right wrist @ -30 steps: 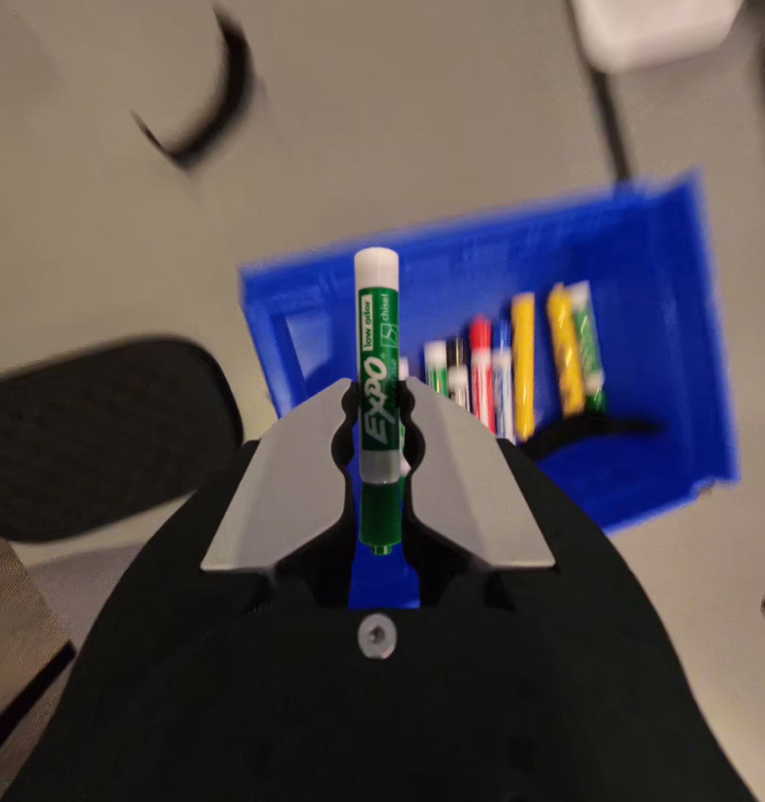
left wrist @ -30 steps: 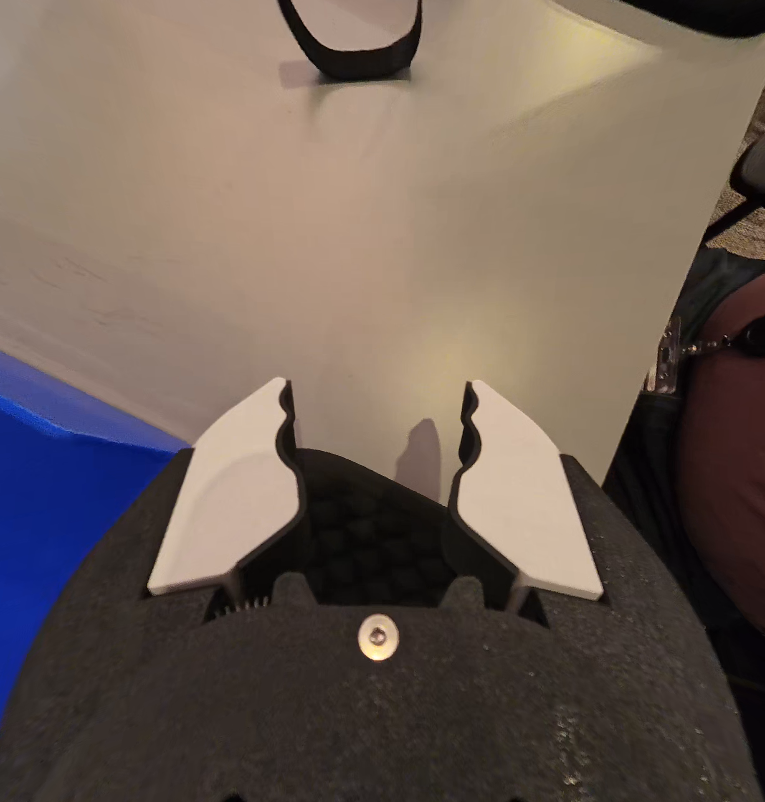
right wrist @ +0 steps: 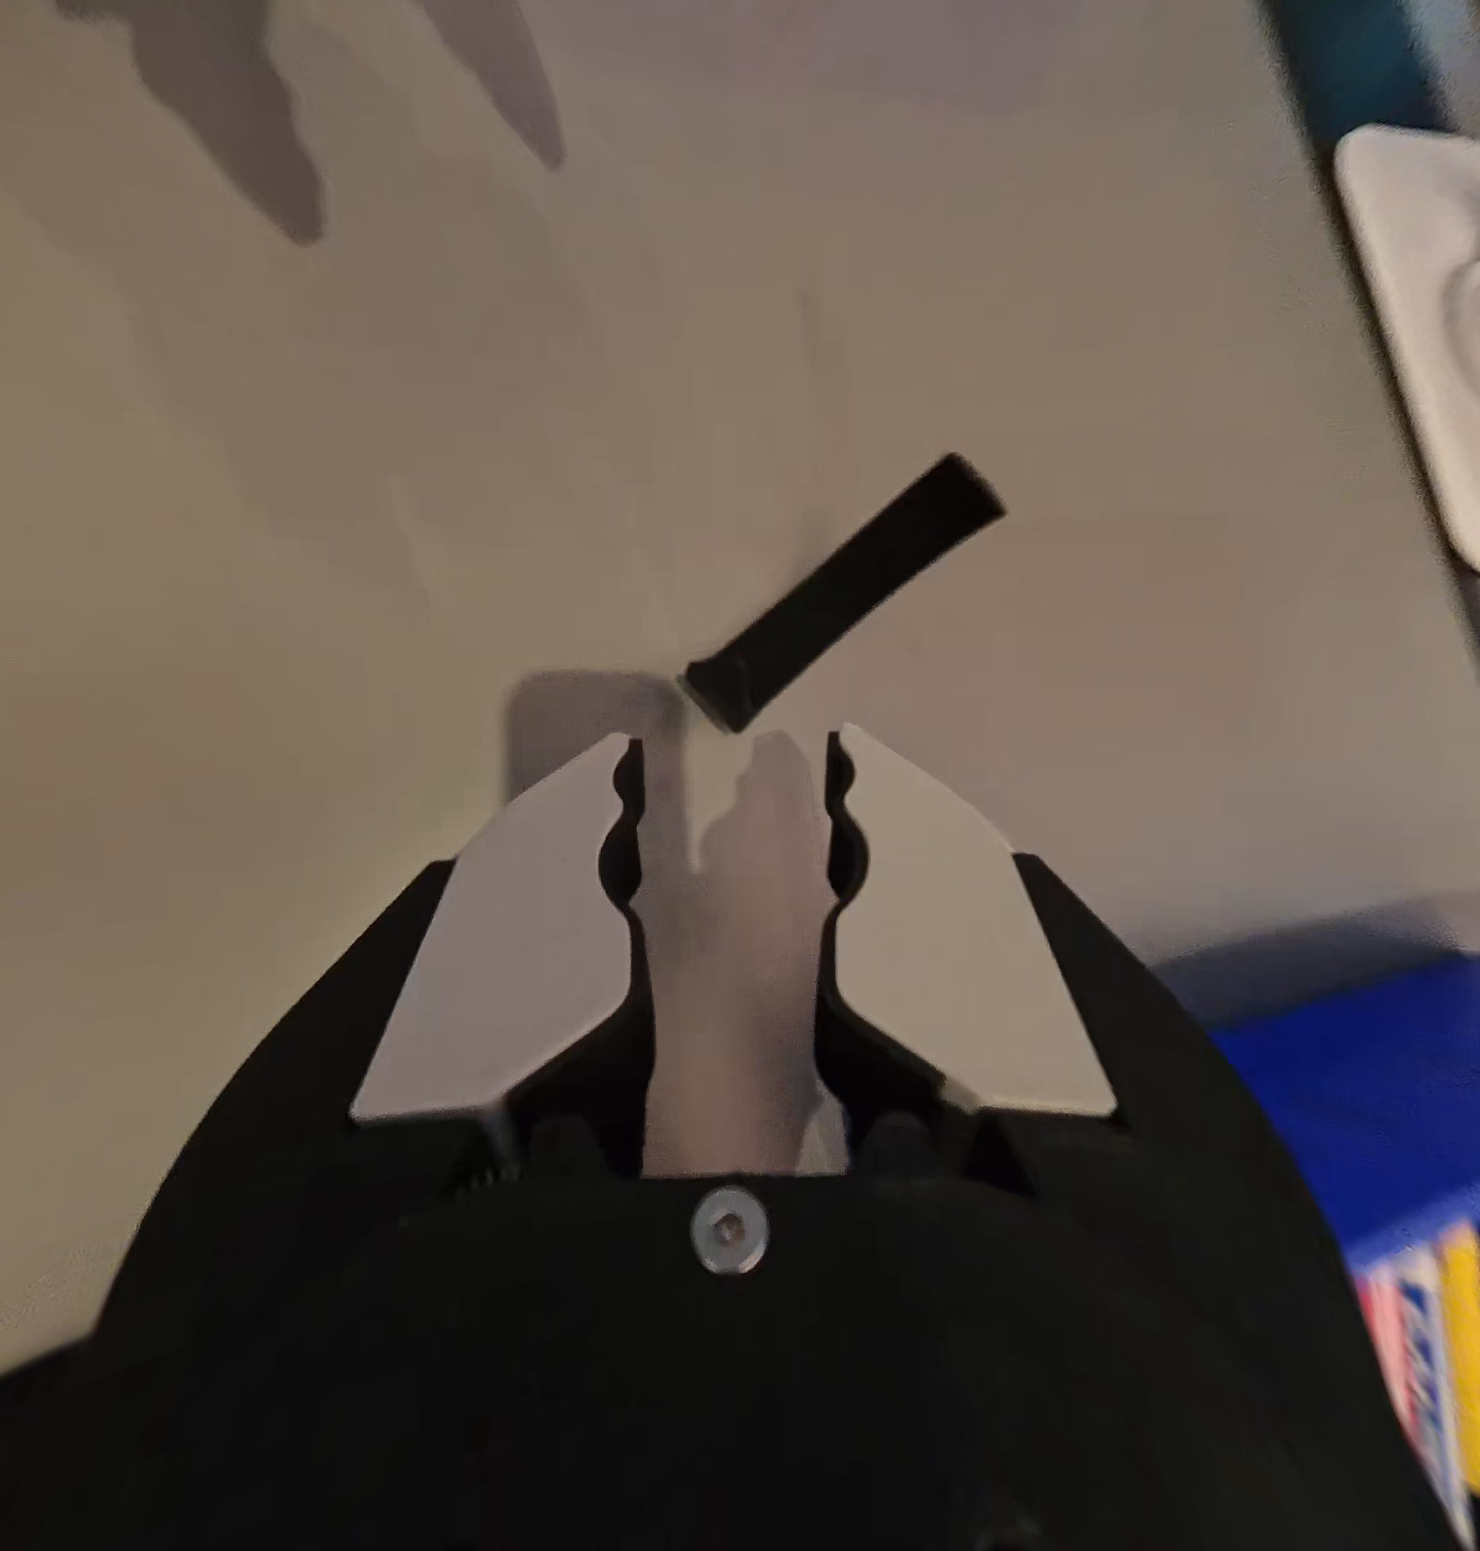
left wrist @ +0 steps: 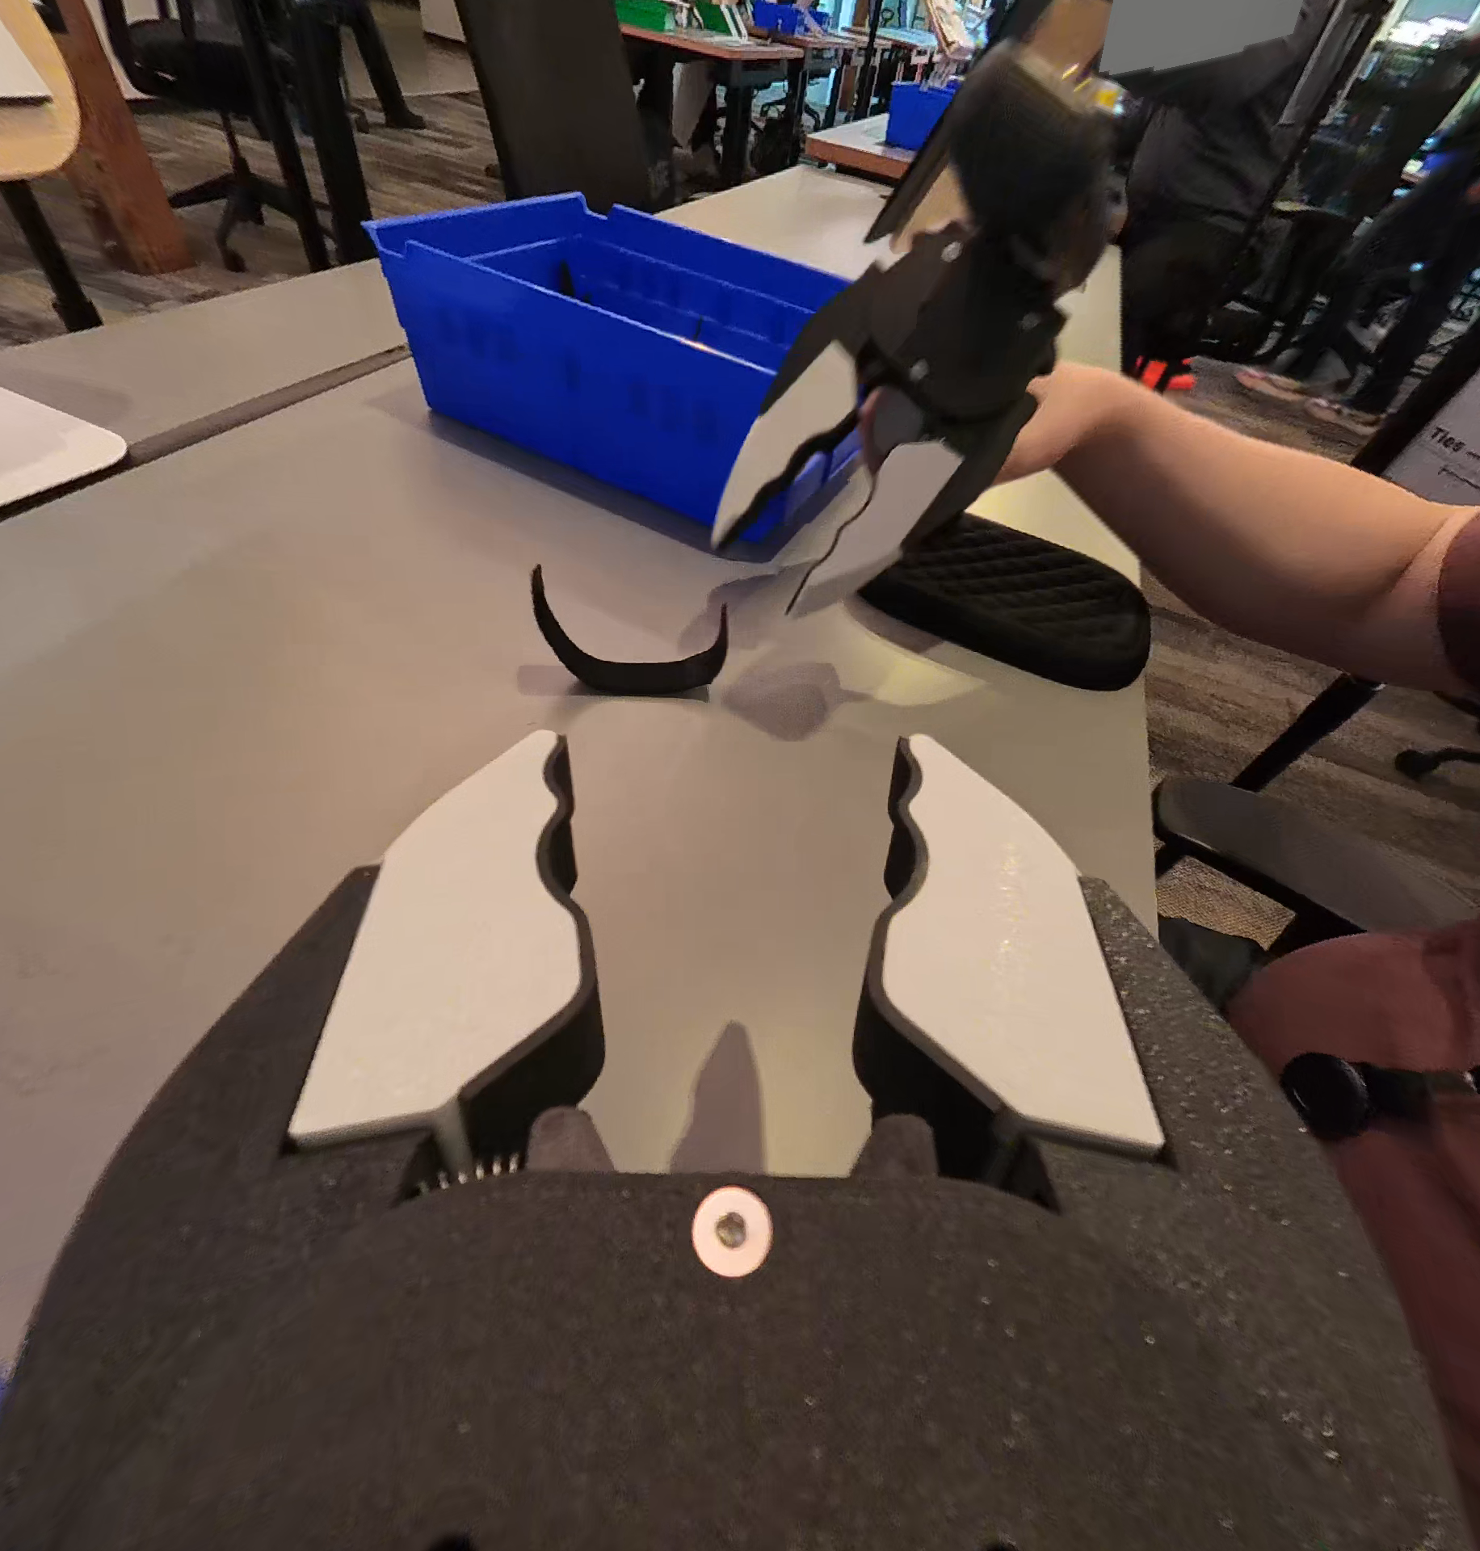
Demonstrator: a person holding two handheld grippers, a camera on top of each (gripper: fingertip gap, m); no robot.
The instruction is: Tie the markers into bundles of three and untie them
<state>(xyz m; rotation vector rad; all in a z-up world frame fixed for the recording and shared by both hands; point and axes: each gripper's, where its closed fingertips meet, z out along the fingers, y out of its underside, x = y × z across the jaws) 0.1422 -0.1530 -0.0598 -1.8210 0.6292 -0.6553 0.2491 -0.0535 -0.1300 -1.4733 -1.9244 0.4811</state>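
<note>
Markers (right wrist: 1458,1343) show only as blurred red, blue and yellow barrels at the lower right edge of the right wrist view, inside the blue bin (right wrist: 1324,1116). From the left wrist view we see that blue bin (left wrist: 585,369) standing on the grey table (left wrist: 216,671), its contents hidden by the near wall.

A black strap (left wrist: 627,655) lies on the table between the bin and us, curled so both ends lift off the surface. In the right wrist view the same strap (right wrist: 846,604) appears as a dark strip just beyond our fingertips, not touching them.

Our left gripper (left wrist: 728,747) is held low over the table with its jaws spread wide and nothing between them. Our right gripper (right wrist: 732,738) has its jaws parted and empty, with only bare table in the gap. Seen from the left, that right gripper (left wrist: 770,562) hangs tilted downward above the table beside the bin's near corner, held by a person's hand (left wrist: 1072,420), with a black mesh pad (left wrist: 1014,604) lying beneath it.
</note>
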